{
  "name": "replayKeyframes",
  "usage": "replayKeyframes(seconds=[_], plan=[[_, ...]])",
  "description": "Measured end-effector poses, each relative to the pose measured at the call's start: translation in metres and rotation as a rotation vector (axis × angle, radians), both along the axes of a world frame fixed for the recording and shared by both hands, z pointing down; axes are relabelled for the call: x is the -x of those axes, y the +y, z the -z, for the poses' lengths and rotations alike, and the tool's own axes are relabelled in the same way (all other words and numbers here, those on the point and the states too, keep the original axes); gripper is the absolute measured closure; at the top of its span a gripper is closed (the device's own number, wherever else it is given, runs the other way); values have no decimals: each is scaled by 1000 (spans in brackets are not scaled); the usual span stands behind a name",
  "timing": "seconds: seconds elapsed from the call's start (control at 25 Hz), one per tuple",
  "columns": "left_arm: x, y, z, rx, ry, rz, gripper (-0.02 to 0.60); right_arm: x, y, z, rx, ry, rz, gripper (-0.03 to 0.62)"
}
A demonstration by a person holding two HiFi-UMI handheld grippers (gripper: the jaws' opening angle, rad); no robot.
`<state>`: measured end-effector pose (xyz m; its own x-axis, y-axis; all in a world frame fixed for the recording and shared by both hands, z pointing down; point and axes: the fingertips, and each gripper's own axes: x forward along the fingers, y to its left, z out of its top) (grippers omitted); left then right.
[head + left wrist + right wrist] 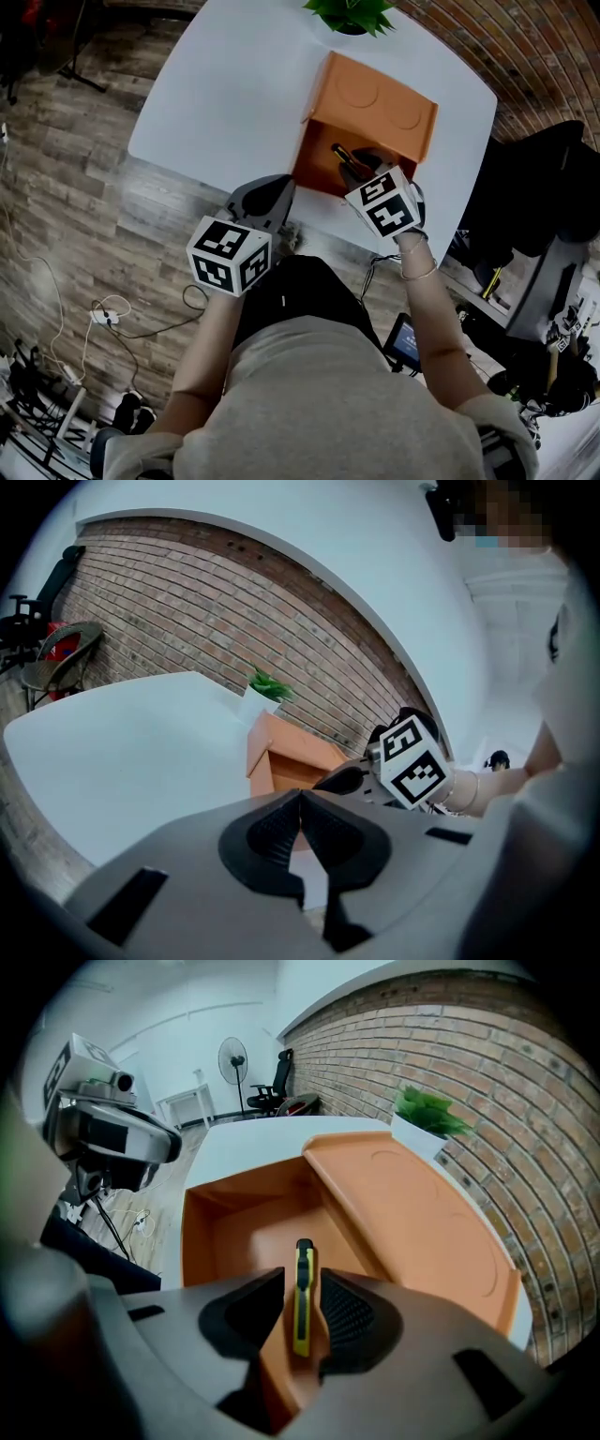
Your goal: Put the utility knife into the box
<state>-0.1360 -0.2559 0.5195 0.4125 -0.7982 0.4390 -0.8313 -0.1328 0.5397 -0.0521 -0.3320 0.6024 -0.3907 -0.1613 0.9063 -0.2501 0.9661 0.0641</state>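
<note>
Head view: 1 knife (346, 160), 1 box (375, 103)

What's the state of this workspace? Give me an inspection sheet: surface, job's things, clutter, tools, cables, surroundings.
Surface: white table, bearing box and plant.
Job's things: orange box open; yellow utility knife pointing into it.
Clutter: potted plant behind the box.
Tools: left tool shut, empty; right tool open, knife between its jaws.
Cables: white cables on the floor.
Surroundings: brick wall, wood floor.
</note>
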Motion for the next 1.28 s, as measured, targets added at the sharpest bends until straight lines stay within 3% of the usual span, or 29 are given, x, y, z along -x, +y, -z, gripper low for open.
replayKeyframes(seconds=[0.16,0.68,1.28], plan=[[-2,-5,3,-12,-22,-23,575,0,0,22,-29,-61,-25,473],[-21,-20,43,-71,-109,-127,574,-8,-7,130,-195,-439,-270,423],[-41,-37,108,-227,-160,-186,575,-24,15,230,-164,-889,-396,570]])
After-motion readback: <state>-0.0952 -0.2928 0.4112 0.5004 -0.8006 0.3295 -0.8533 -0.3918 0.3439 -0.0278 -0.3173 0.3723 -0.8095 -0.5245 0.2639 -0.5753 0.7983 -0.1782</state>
